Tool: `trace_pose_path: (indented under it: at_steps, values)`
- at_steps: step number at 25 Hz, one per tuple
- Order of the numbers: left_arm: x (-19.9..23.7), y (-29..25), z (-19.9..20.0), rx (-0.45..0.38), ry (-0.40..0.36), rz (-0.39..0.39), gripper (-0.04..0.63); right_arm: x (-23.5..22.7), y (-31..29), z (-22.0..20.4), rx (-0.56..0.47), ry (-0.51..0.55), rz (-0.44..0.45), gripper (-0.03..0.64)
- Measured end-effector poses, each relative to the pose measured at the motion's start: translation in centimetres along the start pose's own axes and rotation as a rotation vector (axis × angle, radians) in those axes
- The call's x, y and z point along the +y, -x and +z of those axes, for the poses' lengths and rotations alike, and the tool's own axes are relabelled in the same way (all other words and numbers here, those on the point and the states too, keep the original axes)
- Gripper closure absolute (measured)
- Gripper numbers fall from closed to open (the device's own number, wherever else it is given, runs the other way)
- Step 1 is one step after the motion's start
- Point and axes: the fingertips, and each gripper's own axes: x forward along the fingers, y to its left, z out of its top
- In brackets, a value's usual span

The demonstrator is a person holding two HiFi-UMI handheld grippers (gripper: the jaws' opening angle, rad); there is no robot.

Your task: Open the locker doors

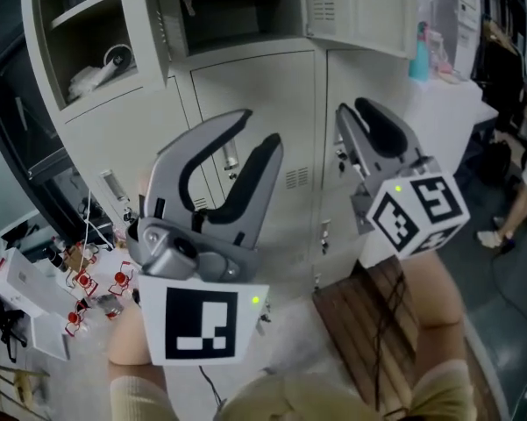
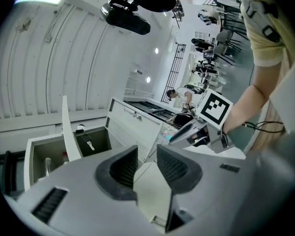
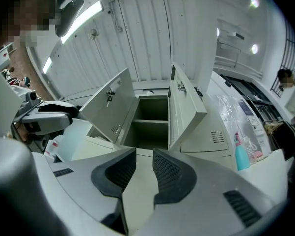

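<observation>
A bank of pale grey lockers fills the head view. The upper left compartment (image 1: 88,51) and the upper middle one (image 1: 237,11) stand open. Two lower doors (image 1: 263,103) (image 1: 373,77) are closed, each with a small latch. My left gripper (image 1: 256,134) hangs in front of the left lower door, jaws apart and empty. My right gripper (image 1: 364,125) is before the right lower door, also open and holding nothing. In the right gripper view an open compartment (image 3: 149,122) shows between two swung-out doors (image 3: 110,109) (image 3: 186,107). The left gripper view shows an open door (image 2: 68,129).
A teal bottle (image 1: 419,55) stands on a white table (image 1: 456,103) right of the lockers. A wooden slatted board (image 1: 368,331) lies on the floor below my right gripper. Boxes and small clutter (image 1: 79,279) sit at the left. A person's leg (image 1: 509,209) is at the far right.
</observation>
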Motion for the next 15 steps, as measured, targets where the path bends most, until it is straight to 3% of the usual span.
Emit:
trace_pose_path:
  at_steps: [15]
  values:
    - [-5.0, -0.3, -8.5, 0.052, 0.221, -0.113, 0.492, 0.2, 1.2, -3.9, 0.037, -0.068, -0.08, 0.514]
